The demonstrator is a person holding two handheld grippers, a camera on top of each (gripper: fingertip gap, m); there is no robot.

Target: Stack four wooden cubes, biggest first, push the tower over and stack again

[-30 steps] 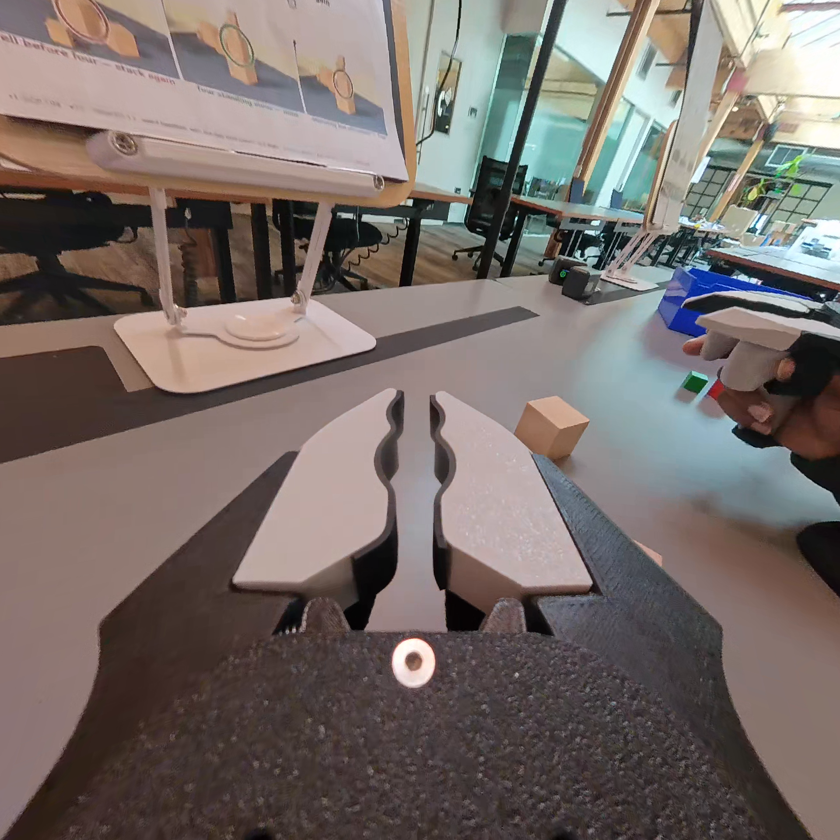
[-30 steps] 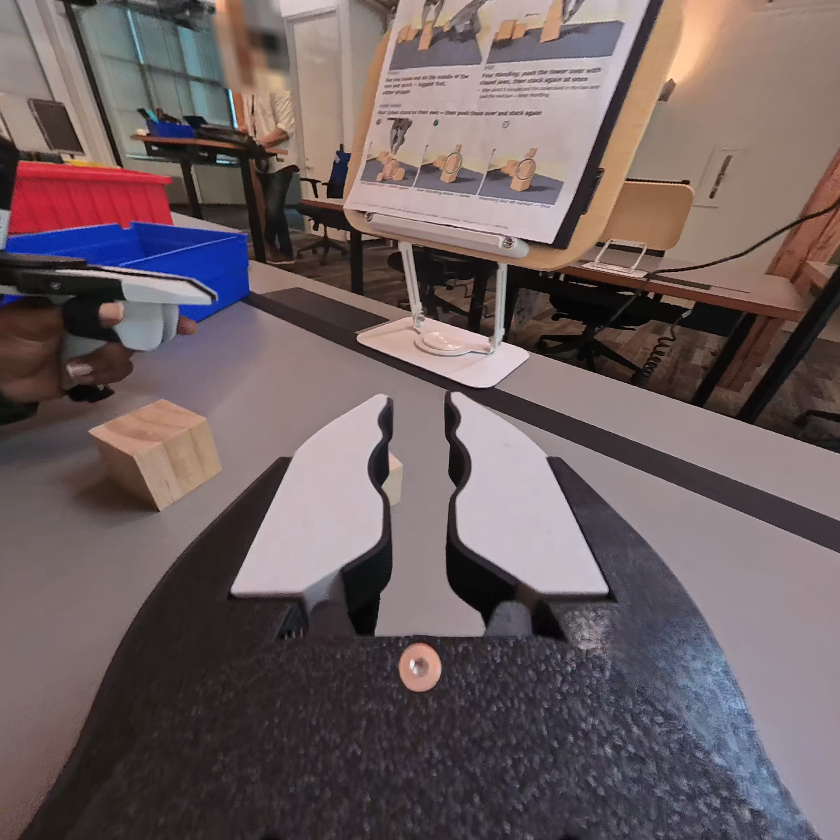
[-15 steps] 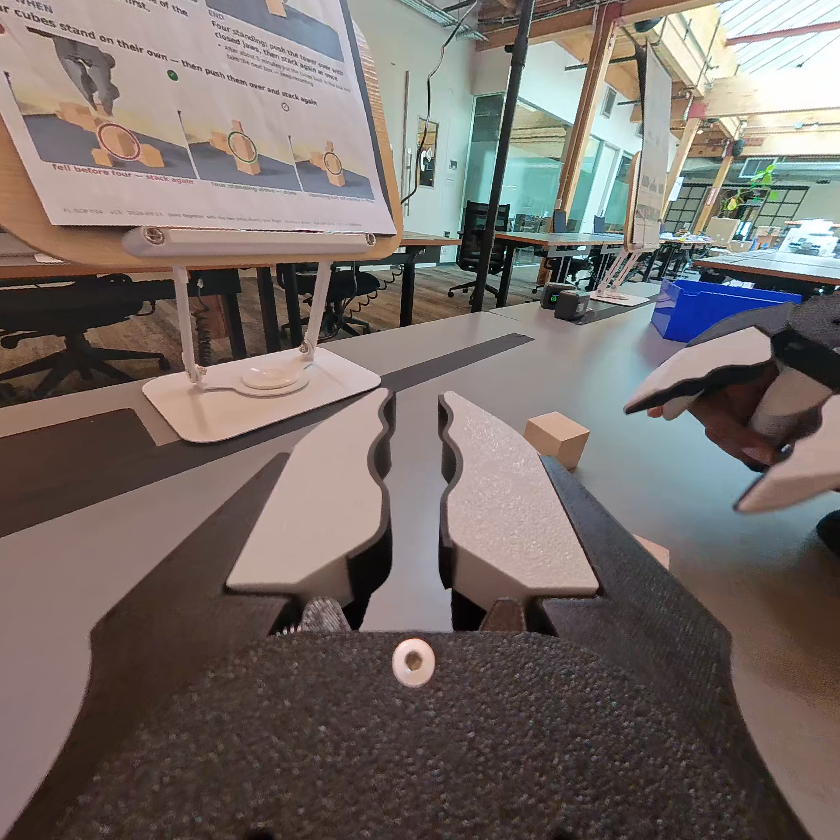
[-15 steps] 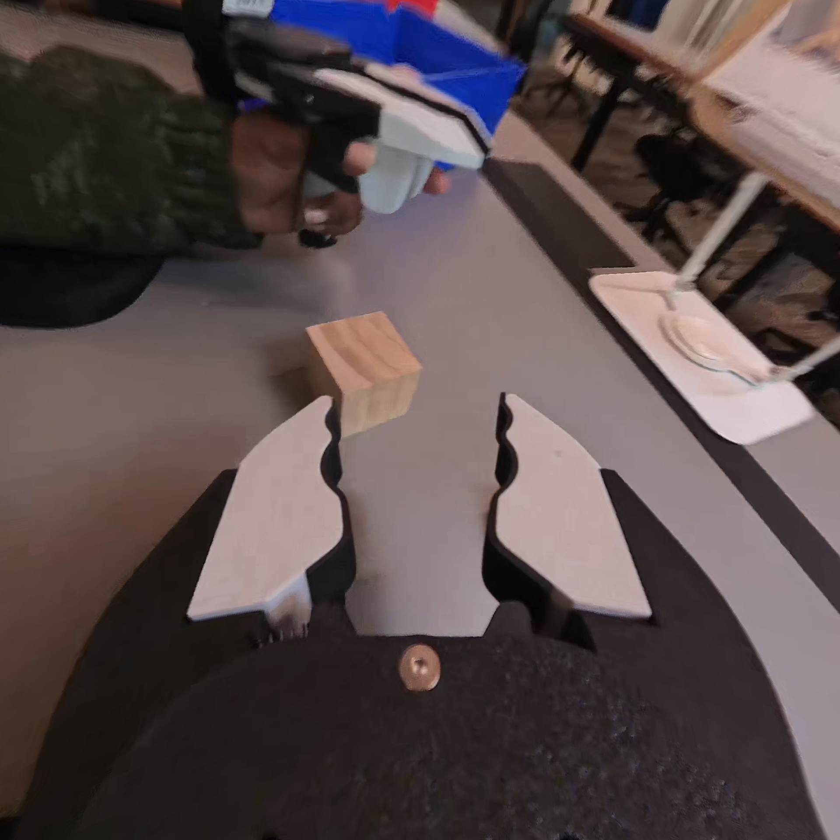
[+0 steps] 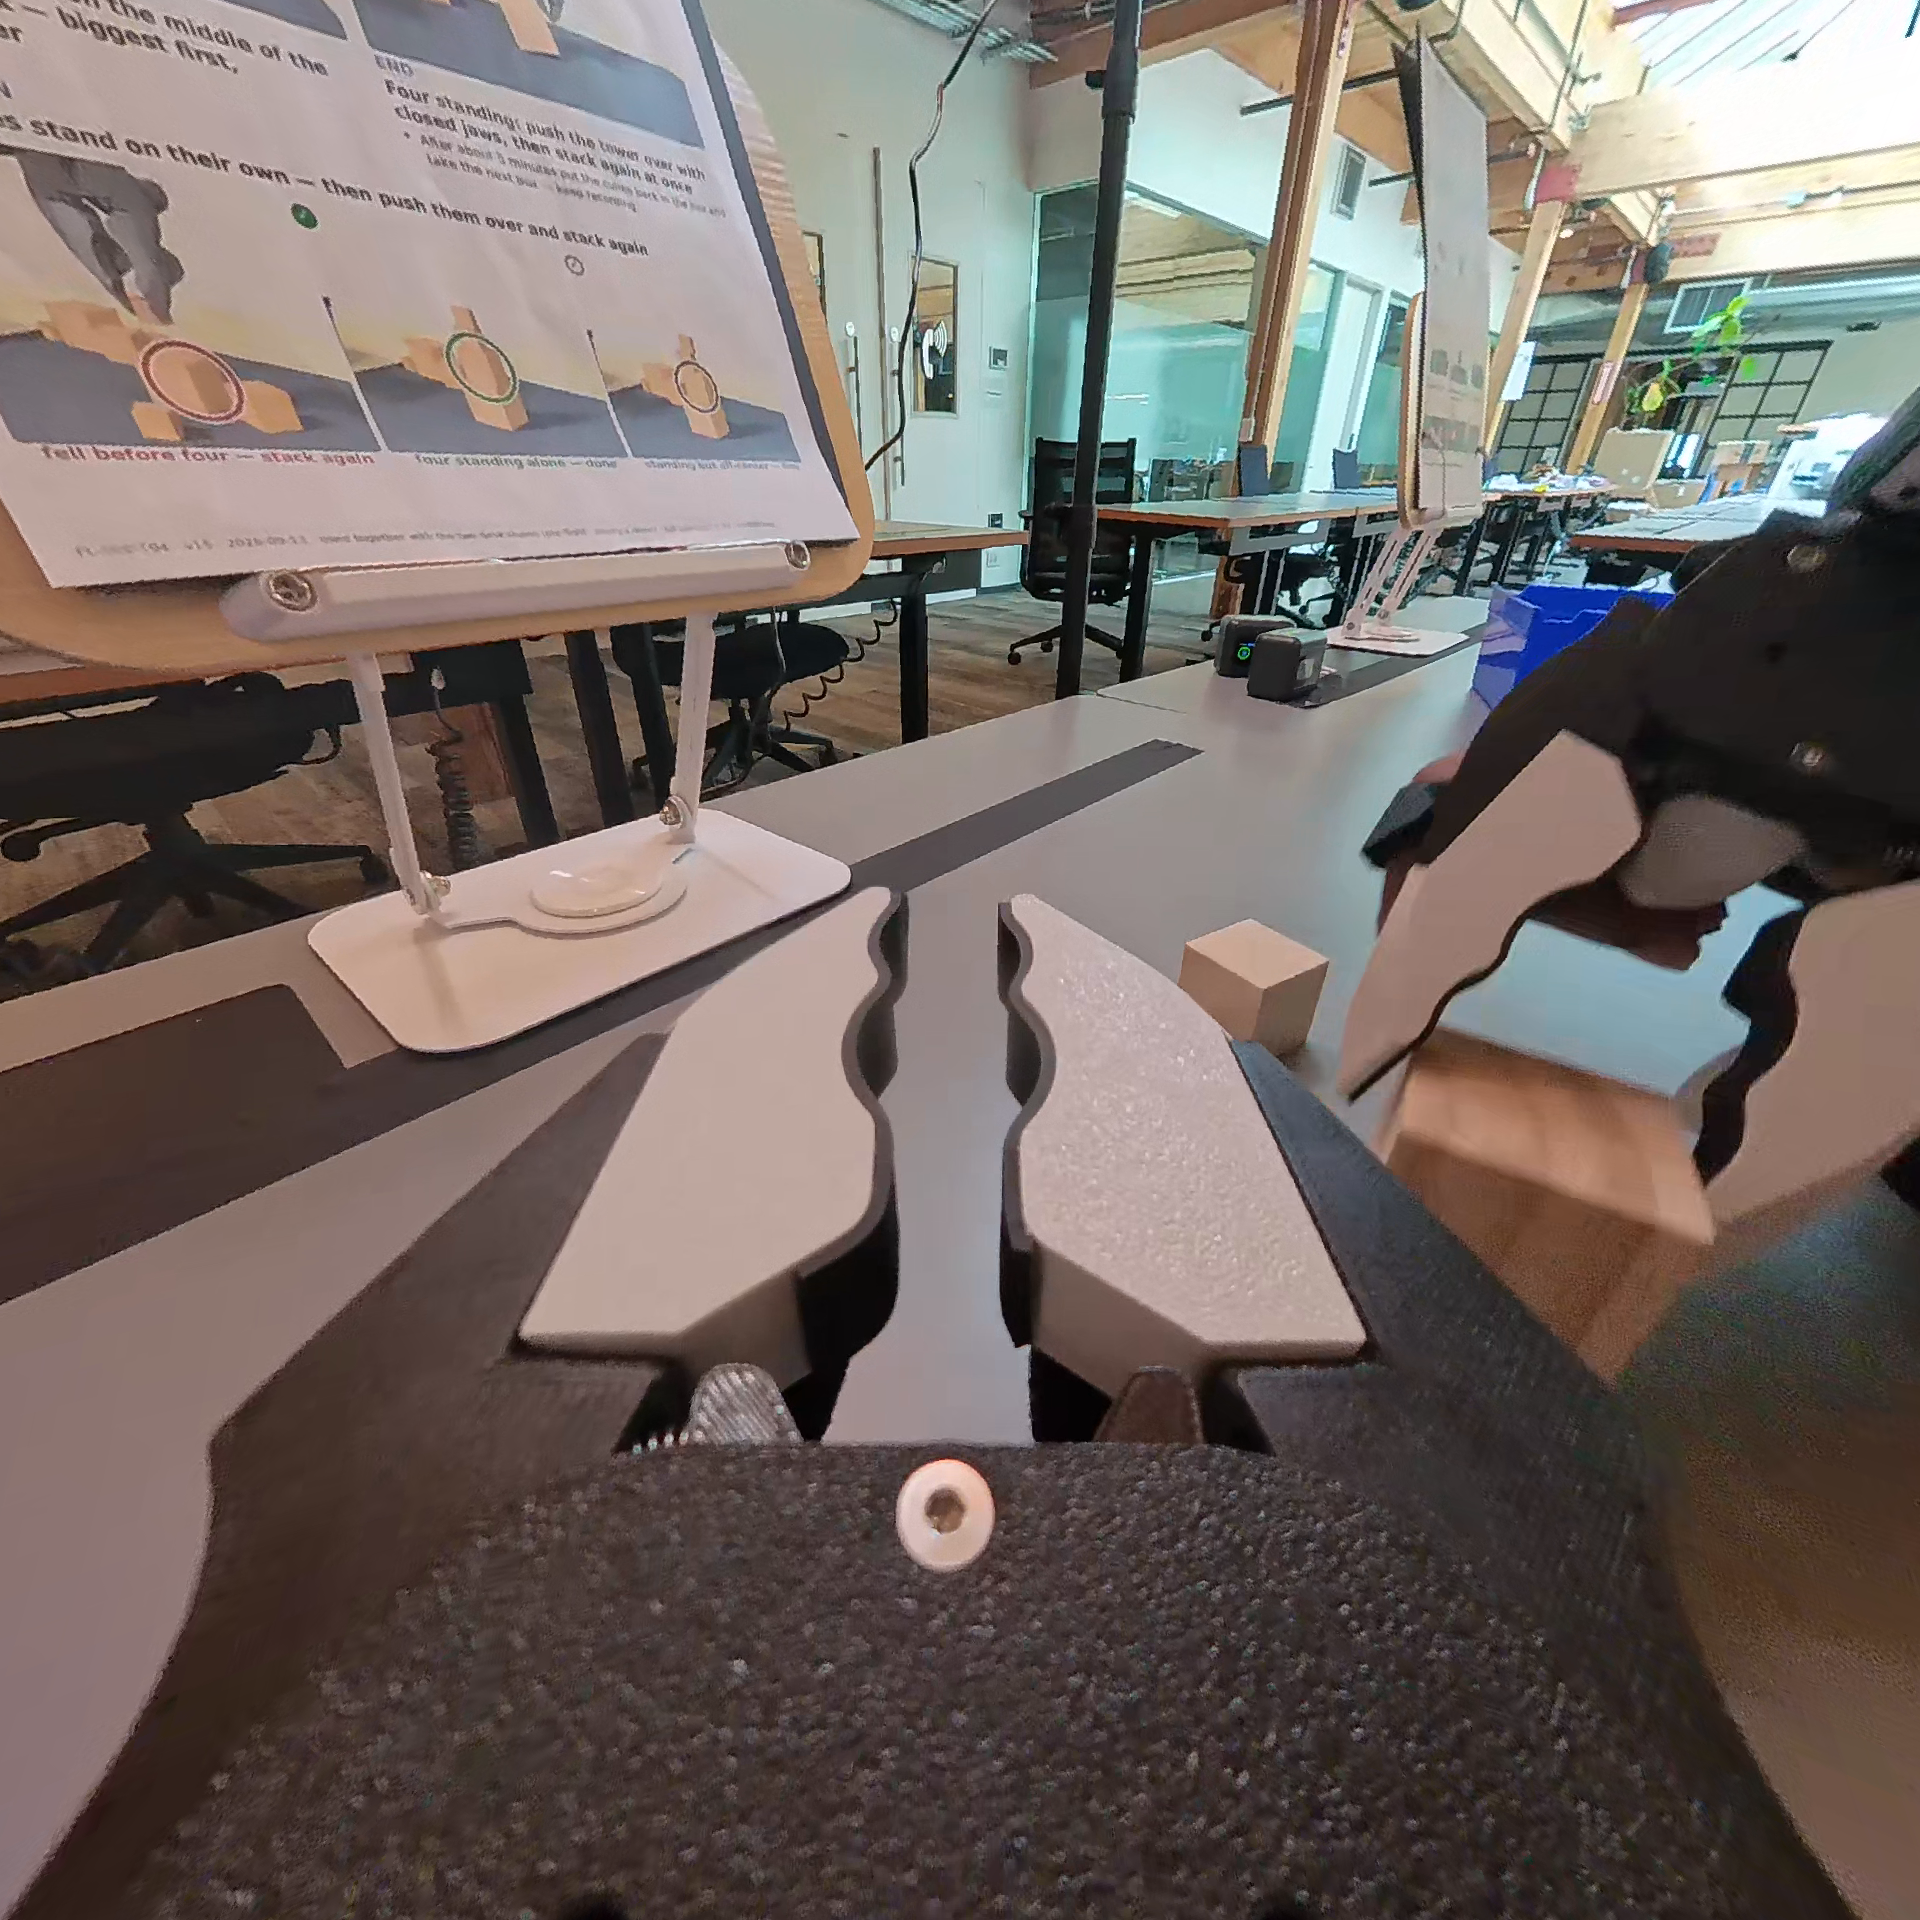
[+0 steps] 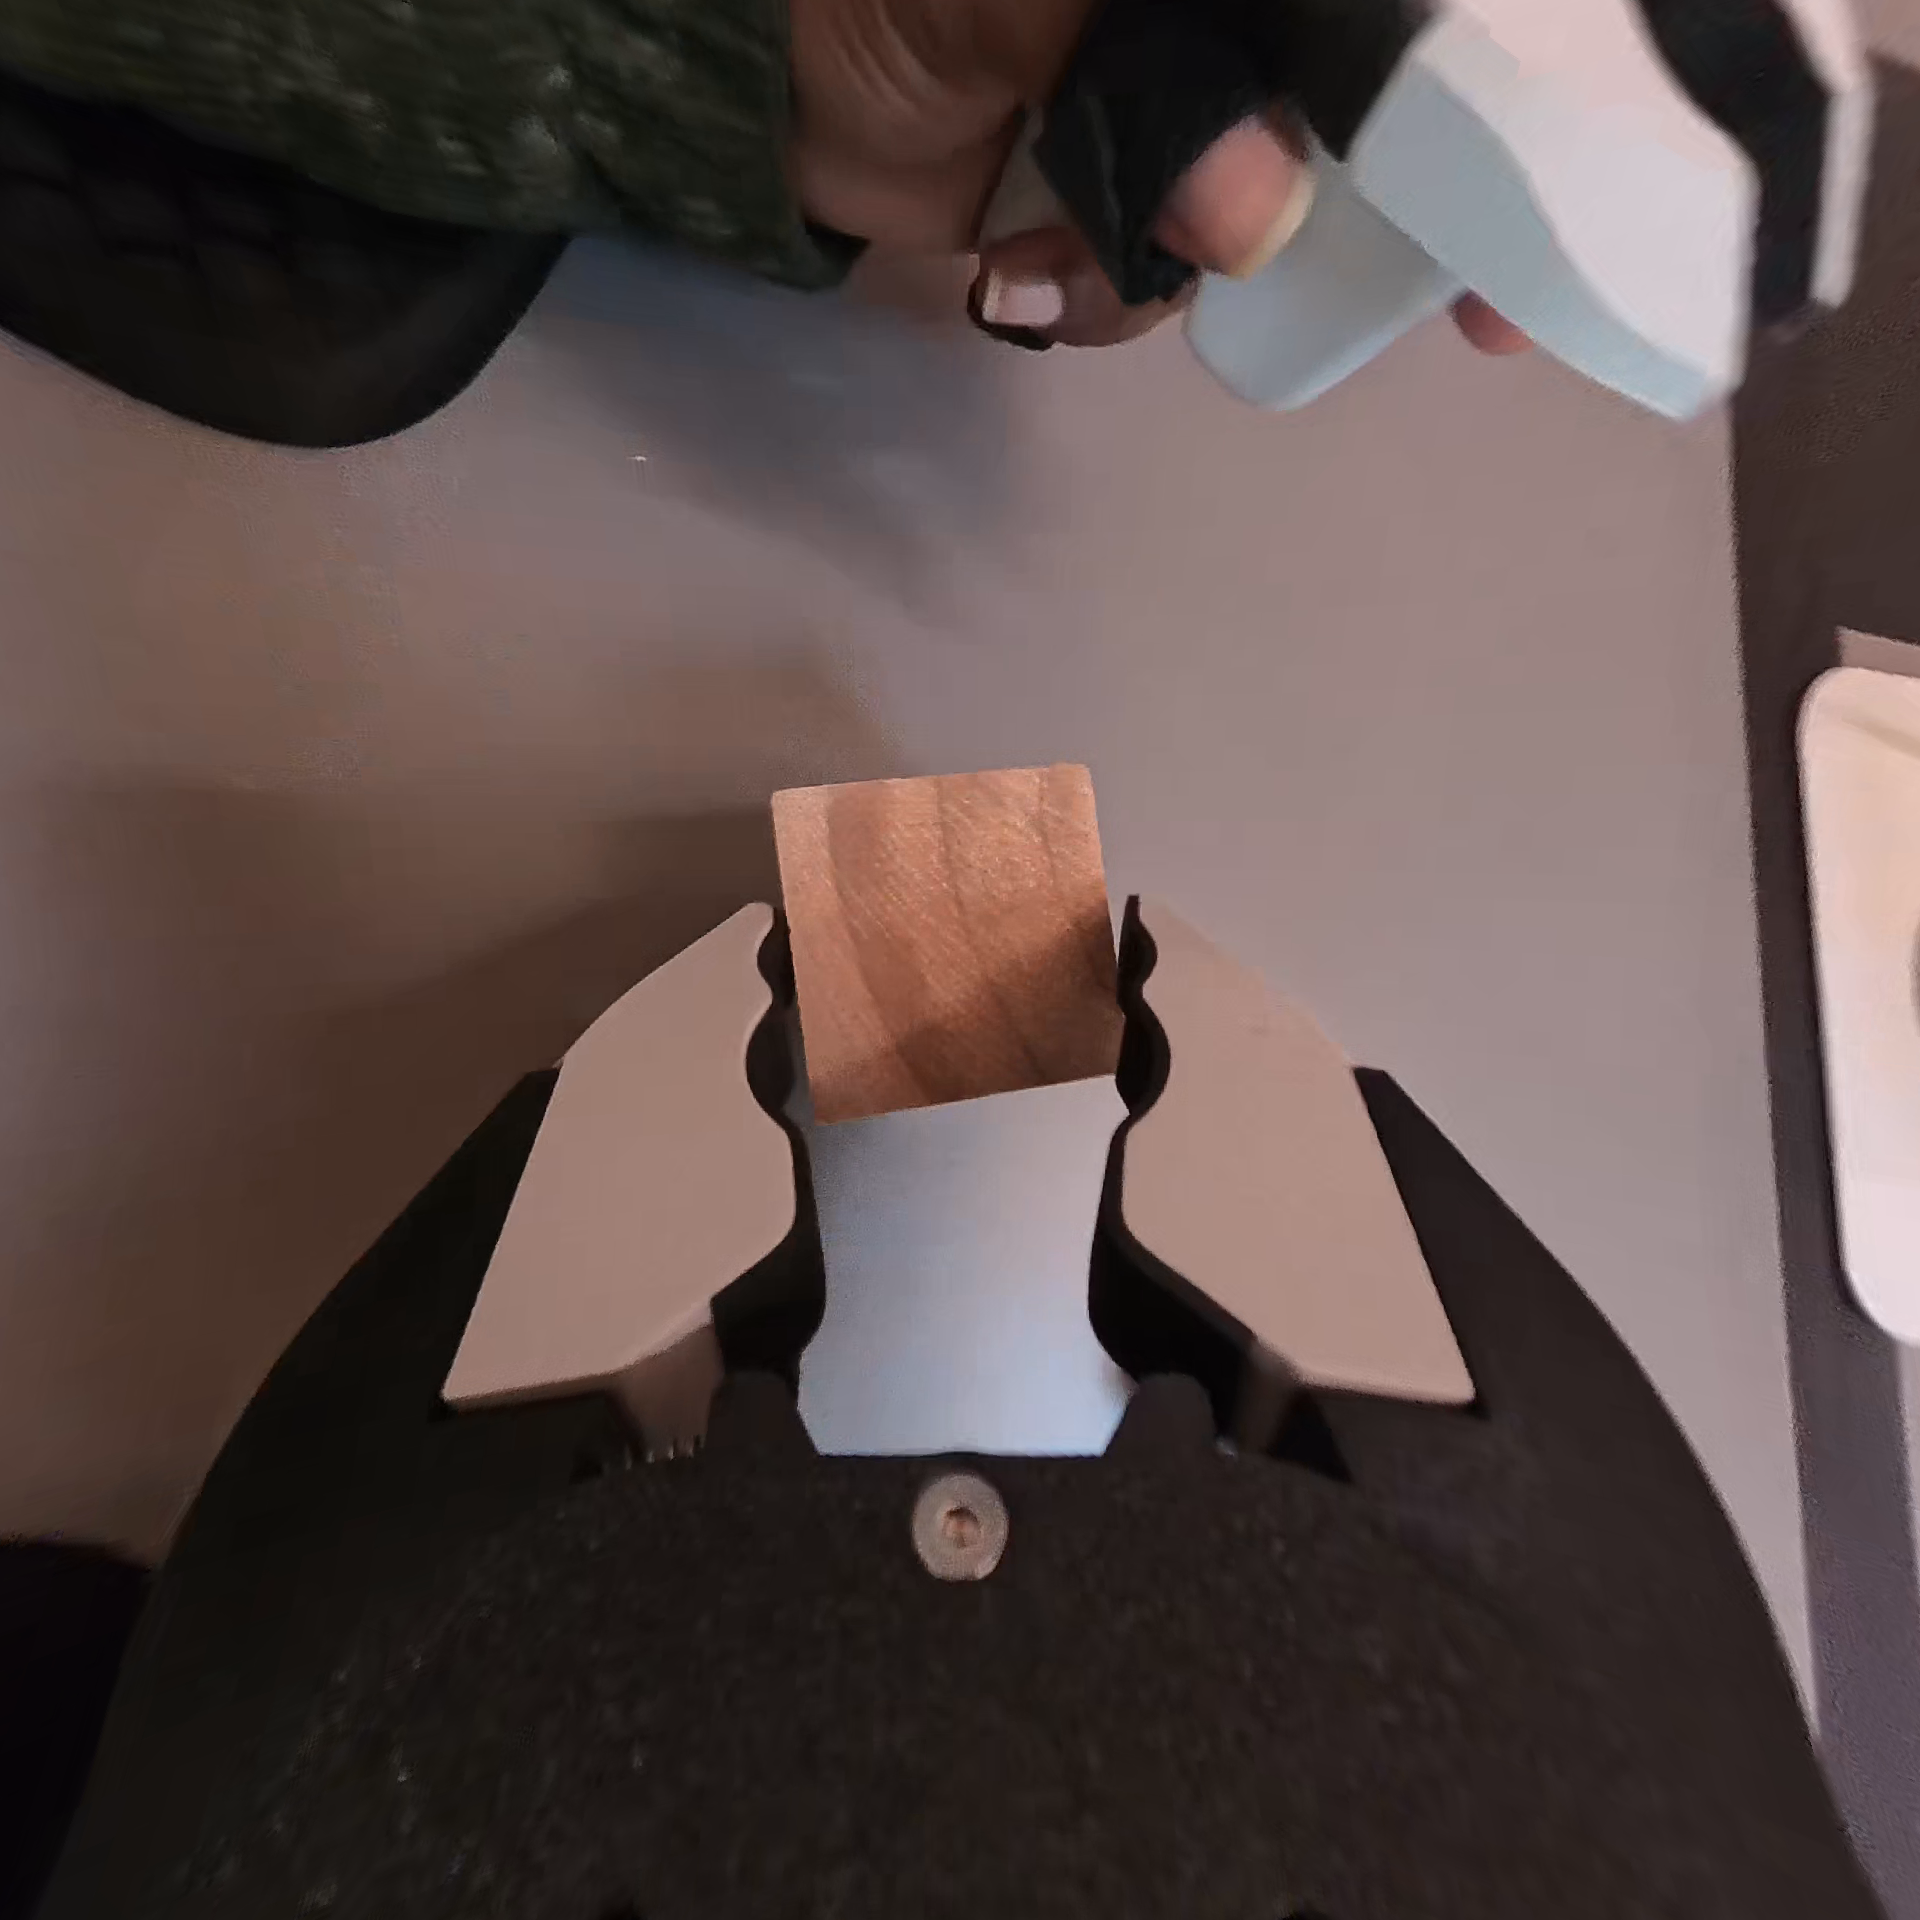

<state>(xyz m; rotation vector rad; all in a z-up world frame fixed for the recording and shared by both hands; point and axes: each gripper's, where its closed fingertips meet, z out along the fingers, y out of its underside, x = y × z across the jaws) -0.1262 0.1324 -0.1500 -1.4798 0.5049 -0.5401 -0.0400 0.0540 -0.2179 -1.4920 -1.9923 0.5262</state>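
Note:
My right gripper (image 6: 951, 920) points down at the grey table (image 6: 1351, 675) and is shut on a large wooden cube (image 6: 940, 935); both pads lie against its sides and its far half sticks out past the fingertips. The left wrist view shows the same cube (image 5: 1538, 1174) low at the right, with the right gripper's fingers (image 5: 1486, 894) on either side of it. My left gripper (image 5: 951, 914) hovers over the table, its jaws a narrow gap apart with nothing between them. A small wooden cube (image 5: 1252, 982) sits just right of its fingertips.
A white document stand (image 5: 582, 925) holding a printed sheet stands at the left; its base shows at the right edge (image 6: 1860, 987). A dark strip (image 5: 1029, 800) crosses the table. A blue bin (image 5: 1548, 634) and two small black devices (image 5: 1273, 660) lie farther back. A hand and sleeve (image 6: 935, 156) hold the left gripper.
My right gripper swung from level to pointing down over the large cube, opened wide, then closed onto its sides. My left gripper tilted up a little and its jaws parted slightly.

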